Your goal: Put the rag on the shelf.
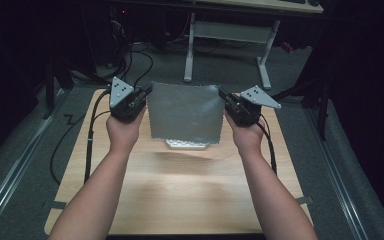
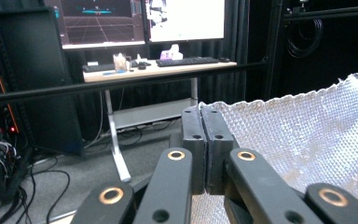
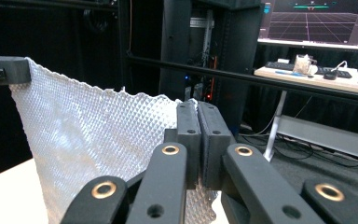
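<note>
A silver-grey waffle-textured cloth [image 1: 182, 111] hangs spread out above the wooden table [image 1: 180, 190], held up by its two top corners. My left gripper [image 1: 147, 91] is shut on the cloth's top left corner. My right gripper [image 1: 222, 94] is shut on the top right corner. In the left gripper view the jaws of my left gripper [image 2: 207, 112] press together on the cloth [image 2: 307, 135], which stretches away to the right. In the right gripper view my right gripper [image 3: 196, 106] clamps the cloth [image 3: 93, 130], and the far corner sits in the other gripper [image 3: 2, 71]. The cloth's lower edge hangs over a pale folded piece [image 1: 187, 144] on the table.
Beyond the table stands a white-legged desk [image 1: 227, 35] with cables on the grey floor. The gripper views show that desk [image 2: 158, 70] with a keyboard and monitors [image 2: 140, 21], and a black horizontal bar [image 3: 261, 79] crossing in front.
</note>
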`<state>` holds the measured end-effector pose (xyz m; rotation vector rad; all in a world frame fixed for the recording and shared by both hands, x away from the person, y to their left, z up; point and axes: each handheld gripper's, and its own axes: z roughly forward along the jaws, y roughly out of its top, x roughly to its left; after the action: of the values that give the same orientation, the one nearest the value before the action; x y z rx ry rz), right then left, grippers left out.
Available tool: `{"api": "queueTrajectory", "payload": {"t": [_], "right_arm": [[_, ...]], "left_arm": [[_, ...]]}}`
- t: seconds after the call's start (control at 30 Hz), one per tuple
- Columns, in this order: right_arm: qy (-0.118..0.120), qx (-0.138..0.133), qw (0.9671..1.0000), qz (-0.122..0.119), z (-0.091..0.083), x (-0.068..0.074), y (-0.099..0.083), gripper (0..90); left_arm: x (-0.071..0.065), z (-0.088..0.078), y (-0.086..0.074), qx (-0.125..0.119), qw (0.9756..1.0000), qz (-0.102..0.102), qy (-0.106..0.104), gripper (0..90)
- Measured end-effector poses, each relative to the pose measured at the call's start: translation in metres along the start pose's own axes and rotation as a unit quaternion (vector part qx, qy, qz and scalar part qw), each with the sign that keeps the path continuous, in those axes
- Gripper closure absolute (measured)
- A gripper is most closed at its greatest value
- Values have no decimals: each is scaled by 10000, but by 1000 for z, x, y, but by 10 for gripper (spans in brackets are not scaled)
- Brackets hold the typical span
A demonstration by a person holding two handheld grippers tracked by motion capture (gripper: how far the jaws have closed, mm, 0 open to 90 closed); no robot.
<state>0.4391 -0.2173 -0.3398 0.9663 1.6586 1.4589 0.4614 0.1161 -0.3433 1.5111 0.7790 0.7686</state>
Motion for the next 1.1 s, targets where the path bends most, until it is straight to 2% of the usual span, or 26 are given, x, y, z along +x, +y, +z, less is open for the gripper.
{"api": "queueTrajectory", "payload": {"t": [0.17,0.27,0.37,0.4,0.5,0.53,0.63,0.7,0.93,0.97,1.03,1.1], "right_arm": [[-89,65,9999,65,14,-9,4,890],[-139,124,9998,24,23,-16,5,890],[-214,207,9995,-57,33,-21,6,890],[-234,254,9994,-56,36,-22,5,890],[-205,383,9990,-64,44,-28,1,890],[-189,398,9990,-25,47,-30,-1,890],[-227,590,9980,-49,56,-32,-9,890],[-233,725,9971,-77,61,-34,-15,889],[-158,1060,9942,69,67,-40,-39,889],[-167,1091,9939,67,67,-39,-42,889],[-116,1126,9935,126,68,-40,-47,889],[-45,1195,9927,184,68,-41,-52,889]], "left_arm": [[6,21,6,141,9998,140,53,900],[11,33,6,206,9997,119,92,900],[14,45,3,329,9992,184,141,900],[16,49,1,335,9992,157,123,900],[25,58,-6,427,9990,-153,23,900],[27,63,-11,530,9984,-199,16,900],[28,70,-21,751,9970,-199,46,900],[30,74,-28,874,9957,-311,-3,900],[31,76,-54,1259,9908,-418,-261,900],[31,75,-58,1255,9910,-391,-269,900],[32,74,-65,1314,9896,-507,-308,900],[32,73,-72,1373,9885,-539,-326,900]]}}
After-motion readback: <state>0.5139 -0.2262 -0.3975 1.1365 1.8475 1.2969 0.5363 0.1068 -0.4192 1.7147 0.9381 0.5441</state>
